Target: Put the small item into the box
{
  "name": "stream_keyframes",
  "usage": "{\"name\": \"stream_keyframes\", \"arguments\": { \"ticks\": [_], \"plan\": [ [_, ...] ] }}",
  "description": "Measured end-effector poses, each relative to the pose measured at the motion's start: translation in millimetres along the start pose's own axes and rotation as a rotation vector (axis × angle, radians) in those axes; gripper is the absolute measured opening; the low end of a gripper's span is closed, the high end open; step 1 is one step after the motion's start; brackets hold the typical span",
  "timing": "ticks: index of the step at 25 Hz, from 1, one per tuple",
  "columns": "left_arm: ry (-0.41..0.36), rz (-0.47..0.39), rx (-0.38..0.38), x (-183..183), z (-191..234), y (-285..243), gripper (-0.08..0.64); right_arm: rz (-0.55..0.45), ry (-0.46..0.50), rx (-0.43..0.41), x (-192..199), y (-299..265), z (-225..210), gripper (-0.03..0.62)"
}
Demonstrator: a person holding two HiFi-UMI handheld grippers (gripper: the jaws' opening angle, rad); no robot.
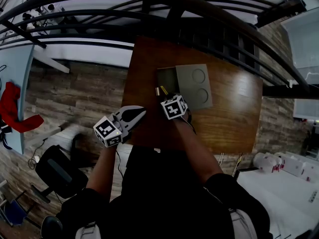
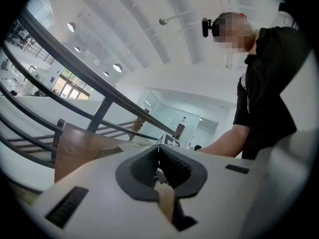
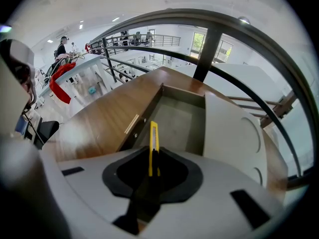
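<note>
A grey box [image 1: 168, 79] lies open on the wooden table [image 1: 234, 113], its lid [image 1: 199, 86] with two round dents folded out to the right. My right gripper [image 1: 164, 94] is at the box's near edge, shut on a thin yellow item [image 3: 153, 143]. The item sticks out past the jaws over the open compartment [image 3: 180, 119]. My left gripper [image 1: 141, 111] hovers at the table's near left corner, tilted upward, its pads [image 2: 172, 164] pressed together. I see nothing held in it.
A dark metal railing [image 1: 164, 4] curves behind the table's far side. A small tan piece [image 3: 131, 124] sits at the box's left edge. A black chair [image 1: 60, 171] stands on the floor at the lower left. A red cloth [image 1: 12, 106] hangs at the far left.
</note>
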State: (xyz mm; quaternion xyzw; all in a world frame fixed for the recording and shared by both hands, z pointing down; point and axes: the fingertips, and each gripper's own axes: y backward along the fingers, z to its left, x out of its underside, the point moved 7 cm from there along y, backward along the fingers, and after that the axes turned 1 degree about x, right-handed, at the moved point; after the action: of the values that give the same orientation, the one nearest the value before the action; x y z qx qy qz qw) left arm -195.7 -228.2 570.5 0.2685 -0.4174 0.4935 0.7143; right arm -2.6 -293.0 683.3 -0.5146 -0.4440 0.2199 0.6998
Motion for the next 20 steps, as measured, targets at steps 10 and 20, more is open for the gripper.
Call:
{"name": "stream_keyframes", "arguments": {
  "ticks": [10,20],
  "plan": [
    [-0.001,-0.006,-0.013,-1,-2,7,0.017,0.005,0.000,-0.018,-1,0,1,0.091],
    [-0.003,0.000,-0.016,-6,-2,8,0.017,-0.097,-0.092,-0.043,-3,17,-8,0.076]
  ]
}}
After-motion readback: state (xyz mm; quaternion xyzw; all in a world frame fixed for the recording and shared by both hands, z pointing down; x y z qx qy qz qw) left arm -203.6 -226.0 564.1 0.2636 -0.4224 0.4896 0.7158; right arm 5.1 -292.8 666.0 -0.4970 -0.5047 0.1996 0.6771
